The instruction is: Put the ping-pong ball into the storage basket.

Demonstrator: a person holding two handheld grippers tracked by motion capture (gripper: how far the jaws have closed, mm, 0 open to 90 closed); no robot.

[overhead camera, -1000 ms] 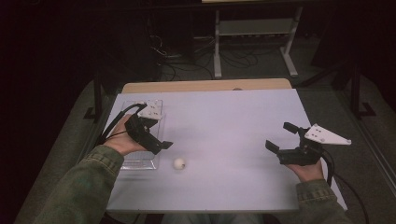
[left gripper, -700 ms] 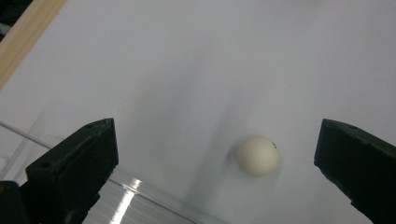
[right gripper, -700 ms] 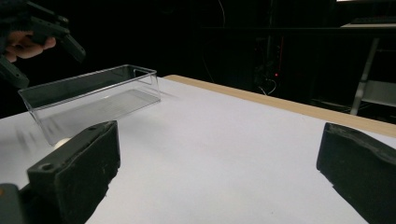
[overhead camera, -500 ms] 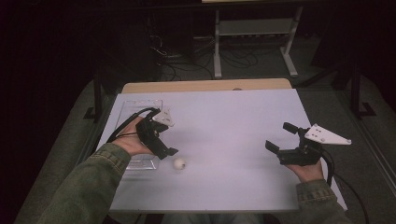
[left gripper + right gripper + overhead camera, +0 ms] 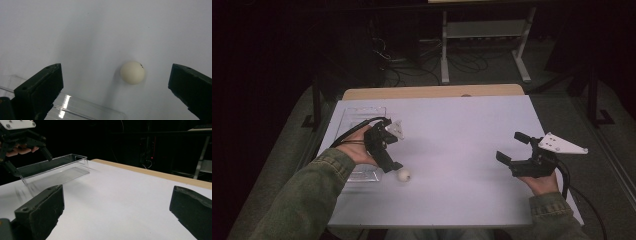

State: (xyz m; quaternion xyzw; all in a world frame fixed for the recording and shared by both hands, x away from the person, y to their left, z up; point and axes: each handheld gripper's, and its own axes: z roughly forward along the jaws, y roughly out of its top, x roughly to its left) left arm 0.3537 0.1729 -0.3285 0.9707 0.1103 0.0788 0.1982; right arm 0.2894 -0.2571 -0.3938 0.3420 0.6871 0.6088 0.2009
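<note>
A small white ball [image 5: 403, 175] lies on the white table [image 5: 462, 125], just right of a clear plastic tray [image 5: 357, 116]. My left gripper [image 5: 391, 160] hovers right above the ball, tilted down at it and open. In the left gripper view the ball [image 5: 132, 72] rests on the table between the wide-apart jaws, nearer the right one, and nothing touches it. My right gripper [image 5: 512, 146] is held open above the table's right side with nothing between its jaws, pointing left across the table.
The tray's corner [image 5: 75, 107] shows at the bottom of the left gripper view, and its long wall [image 5: 62, 161] in the right gripper view. A wooden strip [image 5: 432, 92] runs along the table's far edge. A metal shelf stand [image 5: 482, 30] and cables sit on the dark floor beyond.
My left gripper has moved off the tray, rightward and toward the ball, and has tipped downward over it. The right gripper and the ball have stayed where they were.
</note>
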